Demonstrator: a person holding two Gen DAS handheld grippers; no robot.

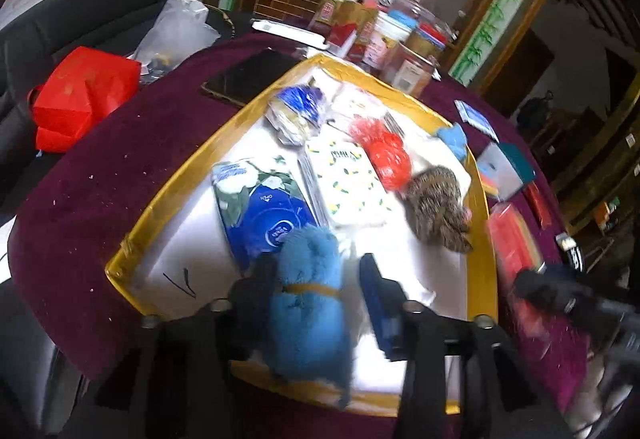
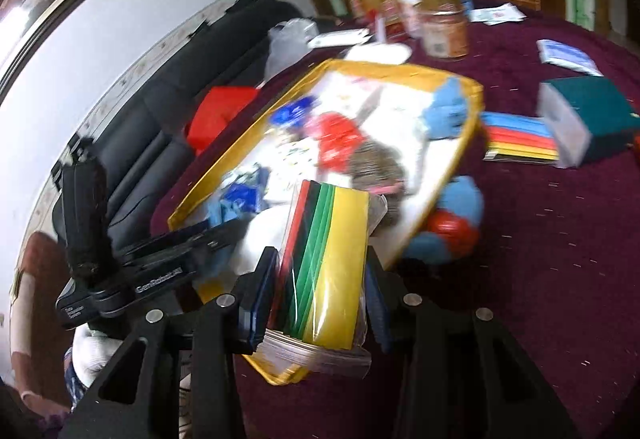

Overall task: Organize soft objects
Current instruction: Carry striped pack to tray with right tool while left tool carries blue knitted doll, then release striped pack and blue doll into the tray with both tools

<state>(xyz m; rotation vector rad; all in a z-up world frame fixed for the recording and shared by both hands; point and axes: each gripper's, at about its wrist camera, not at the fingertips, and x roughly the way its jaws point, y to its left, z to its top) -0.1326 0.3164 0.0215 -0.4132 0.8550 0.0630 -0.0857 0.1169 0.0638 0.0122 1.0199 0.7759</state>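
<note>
A yellow-rimmed tray (image 1: 172, 207) with a white floor sits on the maroon tablecloth. My left gripper (image 1: 316, 275) hangs over its near end, open. A fluffy blue rolled towel (image 1: 308, 319) with a yellow band lies between the fingers, against the left one and clear of the right one. My right gripper (image 2: 320, 279) is shut on a clear bag of red, green and yellow foam sheets (image 2: 332, 259), held above the tray's near corner (image 2: 276, 379). Tissue packs (image 1: 260, 215), a red fluffy item (image 1: 384, 155) and a brown knitted piece (image 1: 436, 207) lie in the tray.
A blue and red plush ball (image 2: 444, 235) rests against the tray's outer side. A pack of coloured sheets (image 2: 516, 139) and a teal block (image 2: 588, 119) lie to the right. Jars (image 2: 444, 19) crowd the far edge. A red bag (image 1: 84, 95), a dark phone (image 1: 248, 75) and a black sofa are to the left.
</note>
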